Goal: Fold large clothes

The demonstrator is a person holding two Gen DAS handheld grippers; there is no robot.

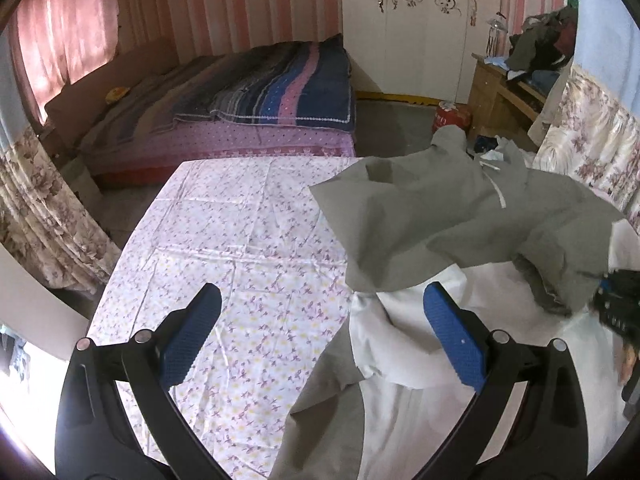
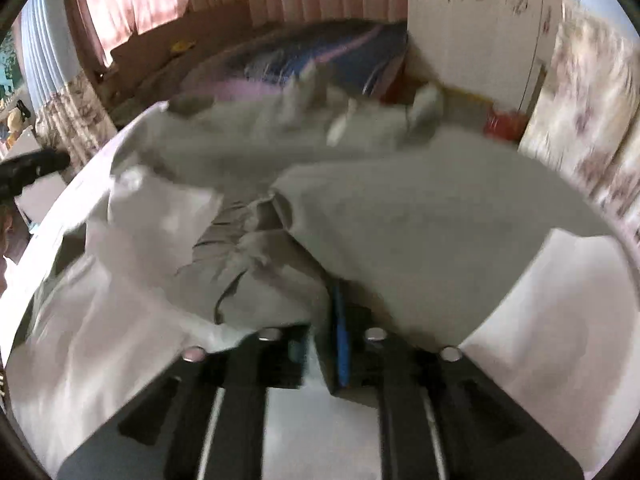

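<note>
A bedroom with pink striped walls and a white wardrobe decorated with flower stickers frames the scene. Against the far wall stands a bed under a blue, pink and purple striped quilt, with pink curtains glowing at the window behind it. In the foreground a counter covered by a floral-print sheet carries the work: a large grey garment with a white lining sprawls across the counter's right side, one grey panel thrown over towards the middle, the pale lining spilling out beneath it and a sleeve reaching towards the far edge. The sheet's left half lies bare. A wooden desk heaped with dark clothes stands in the right corner, a red canister on the floor beside it.

The left claw hangs above the counter with its blue-padded jaws spread wide and nothing between them; the right-hand pad sits over the white lining at the garment's near edge, the left-hand pad over the printed sheet. The right claw shows in its own blurred view with jaws nearly together, grey and white cloth bunched right at the tips; whether the pads press on that cloth cannot be told through the blur. From the left view it appears only as a dark shape at the garment's right edge.
</note>
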